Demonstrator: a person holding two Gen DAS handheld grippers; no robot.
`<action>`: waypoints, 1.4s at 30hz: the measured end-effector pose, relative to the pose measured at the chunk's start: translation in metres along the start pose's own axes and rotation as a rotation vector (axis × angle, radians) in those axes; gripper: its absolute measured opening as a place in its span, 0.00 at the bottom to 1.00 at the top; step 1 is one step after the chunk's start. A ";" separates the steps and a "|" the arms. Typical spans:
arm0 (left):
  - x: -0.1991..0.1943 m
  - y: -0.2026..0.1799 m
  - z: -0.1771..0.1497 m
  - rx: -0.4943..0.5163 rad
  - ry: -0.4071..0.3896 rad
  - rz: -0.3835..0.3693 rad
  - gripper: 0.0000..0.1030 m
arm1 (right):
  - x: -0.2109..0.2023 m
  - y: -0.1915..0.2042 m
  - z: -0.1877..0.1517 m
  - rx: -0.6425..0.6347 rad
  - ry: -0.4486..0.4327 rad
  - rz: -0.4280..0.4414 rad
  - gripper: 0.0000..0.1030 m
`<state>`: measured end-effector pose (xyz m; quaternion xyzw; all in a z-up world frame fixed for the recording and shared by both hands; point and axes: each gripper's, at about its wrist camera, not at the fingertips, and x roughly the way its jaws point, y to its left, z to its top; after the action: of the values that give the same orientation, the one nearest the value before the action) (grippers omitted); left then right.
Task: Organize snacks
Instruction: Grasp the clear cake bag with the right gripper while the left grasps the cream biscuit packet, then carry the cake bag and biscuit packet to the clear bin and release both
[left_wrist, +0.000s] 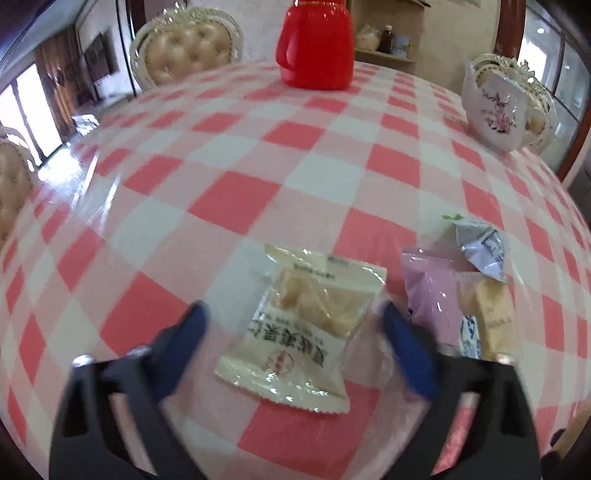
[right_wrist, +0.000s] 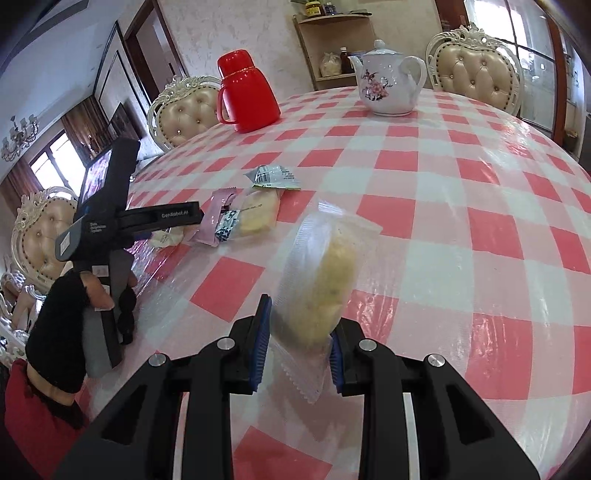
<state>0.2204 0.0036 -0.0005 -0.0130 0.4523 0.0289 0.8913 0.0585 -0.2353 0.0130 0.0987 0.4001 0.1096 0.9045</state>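
Observation:
A white snack packet (left_wrist: 295, 332) with beige pieces and red print lies flat on the pink-checked tablecloth (left_wrist: 258, 166). My left gripper (left_wrist: 295, 325) straddles it, its blue fingers (left_wrist: 195, 325) apart from the wrapper's sides. Just to the right lie a pink packet (left_wrist: 432, 291), a grey-blue packet (left_wrist: 480, 247) and a clear packet with a yellow pastry (left_wrist: 487, 314). My right gripper (right_wrist: 299, 343) is shut on a clear packet holding a yellow pastry (right_wrist: 325, 288), lifted upright off the table. The right wrist view shows the same pile (right_wrist: 236, 218) beside the left gripper's body (right_wrist: 110, 206).
A red thermos jug (left_wrist: 314, 48) stands at the far side and a white flowered teapot (left_wrist: 495, 110) at the far right. Padded chairs (right_wrist: 472, 74) ring the round table. A gloved hand (right_wrist: 55, 332) holds the left tool at the table's left edge.

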 end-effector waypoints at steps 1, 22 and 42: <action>-0.005 0.001 0.000 -0.001 -0.009 -0.012 0.37 | 0.000 0.000 0.000 -0.006 -0.005 -0.003 0.27; -0.099 0.016 -0.091 -0.048 -0.105 -0.192 0.37 | -0.011 0.001 -0.006 0.043 -0.036 0.079 0.26; -0.146 0.012 -0.156 -0.040 -0.139 -0.215 0.37 | -0.054 0.032 -0.065 0.080 -0.027 0.162 0.26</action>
<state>0.0079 0.0024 0.0255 -0.0770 0.3849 -0.0568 0.9180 -0.0296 -0.2143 0.0165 0.1683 0.3826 0.1648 0.8934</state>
